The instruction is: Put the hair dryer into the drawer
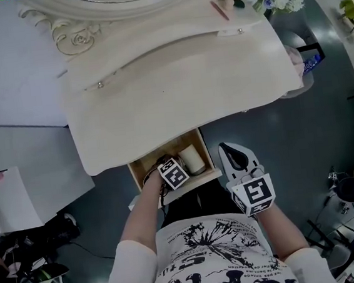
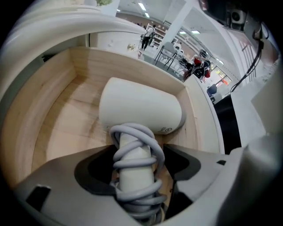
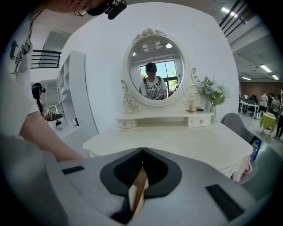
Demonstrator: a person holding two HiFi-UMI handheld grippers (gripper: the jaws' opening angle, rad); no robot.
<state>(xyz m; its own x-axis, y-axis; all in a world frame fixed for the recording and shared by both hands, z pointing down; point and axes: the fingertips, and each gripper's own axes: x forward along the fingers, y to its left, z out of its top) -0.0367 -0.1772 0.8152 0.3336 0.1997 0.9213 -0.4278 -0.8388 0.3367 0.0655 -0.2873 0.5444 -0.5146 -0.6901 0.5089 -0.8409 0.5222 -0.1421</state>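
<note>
Head view looks steeply down on a white dressing tabletop, with the wooden drawer pulled out from under its front edge towards the person. The hair dryer is already inside that drawer. In the left gripper view its white body lies on the wooden floor of the drawer, close to the right wall, and its handle points back at the camera. A grey cord is wound round the handle in several loops. The left tongs reach down into the drawer with their jaws apart, one on each side of the wrapped handle. A gap shows on both sides, so they look to have let go rather than to be gripping. The right tongs hang just beside the drawer's front right corner, aimed over the tabletop at the oval mirror. Their tips are together, and a thin tan sliver shows in the slit behind them; I cannot tell what it is. By my reading the placing is done, and what is left is to lift the left tongs clear and perhaps push the drawer shut.
</note>
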